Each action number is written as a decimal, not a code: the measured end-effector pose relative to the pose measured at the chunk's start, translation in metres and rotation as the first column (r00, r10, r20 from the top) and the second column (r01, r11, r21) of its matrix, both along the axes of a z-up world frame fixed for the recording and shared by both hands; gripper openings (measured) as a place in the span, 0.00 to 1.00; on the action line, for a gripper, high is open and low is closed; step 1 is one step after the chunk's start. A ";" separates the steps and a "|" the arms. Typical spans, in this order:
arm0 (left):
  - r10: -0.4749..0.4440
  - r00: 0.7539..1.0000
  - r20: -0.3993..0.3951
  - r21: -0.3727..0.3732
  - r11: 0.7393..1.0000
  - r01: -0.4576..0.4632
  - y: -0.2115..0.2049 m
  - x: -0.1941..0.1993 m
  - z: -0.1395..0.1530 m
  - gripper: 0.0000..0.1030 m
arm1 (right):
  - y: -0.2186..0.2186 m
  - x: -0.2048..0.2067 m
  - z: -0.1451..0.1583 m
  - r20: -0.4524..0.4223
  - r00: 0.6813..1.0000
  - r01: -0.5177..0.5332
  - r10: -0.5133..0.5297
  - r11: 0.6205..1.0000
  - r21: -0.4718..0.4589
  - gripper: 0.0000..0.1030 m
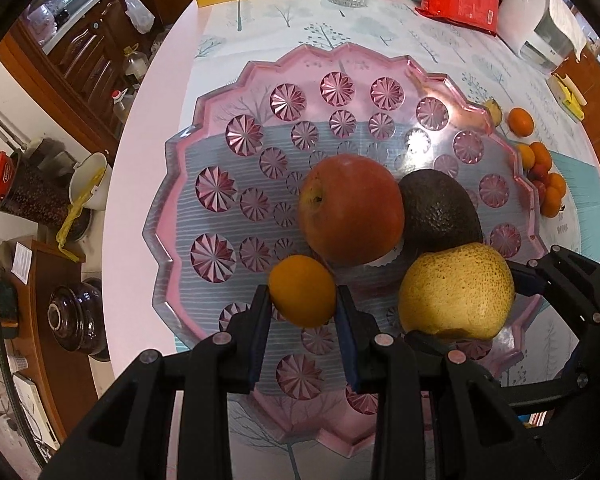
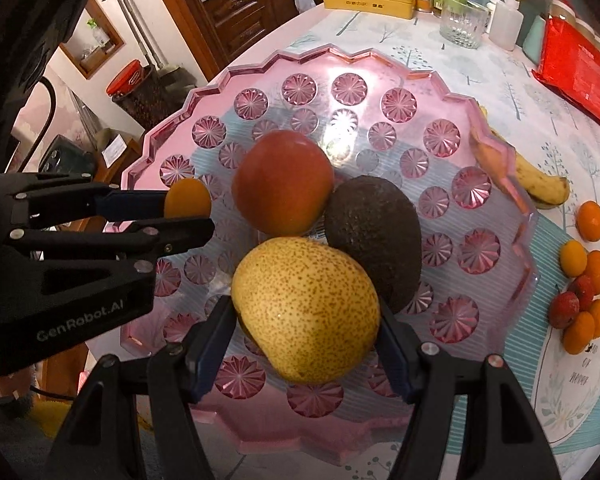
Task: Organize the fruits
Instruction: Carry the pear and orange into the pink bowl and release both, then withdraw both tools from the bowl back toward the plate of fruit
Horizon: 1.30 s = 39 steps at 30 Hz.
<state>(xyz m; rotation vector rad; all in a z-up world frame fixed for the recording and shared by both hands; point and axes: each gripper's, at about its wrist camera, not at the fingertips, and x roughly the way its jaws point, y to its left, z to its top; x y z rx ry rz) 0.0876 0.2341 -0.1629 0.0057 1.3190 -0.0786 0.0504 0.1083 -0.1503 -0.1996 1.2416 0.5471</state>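
Round table (image 1: 172,92) under a tree-print cloth; dark wood cabinets (image 1: 88,52) far left, white wall (image 2: 156,12) beside them, bright light glaring from above.

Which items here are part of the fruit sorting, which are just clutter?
Job: left gripper on small orange; right gripper on pear; apple and avocado in pink tray; banana, loose oranges.

Clutter: yellow tin, glass, red packet.

- We see bright, warm indoor light with white glare on the pink tray (image 2: 342,120).
- We note strong fisheye bending and dark vignetted corners; centres stay sharp.
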 end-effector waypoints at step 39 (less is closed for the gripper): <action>0.083 0.976 0.200 0.083 0.991 -0.101 -0.002 -0.044 0.066 0.73 | -0.036 -0.042 0.066 0.244 0.965 0.087 -0.100 0.994 0.065 0.67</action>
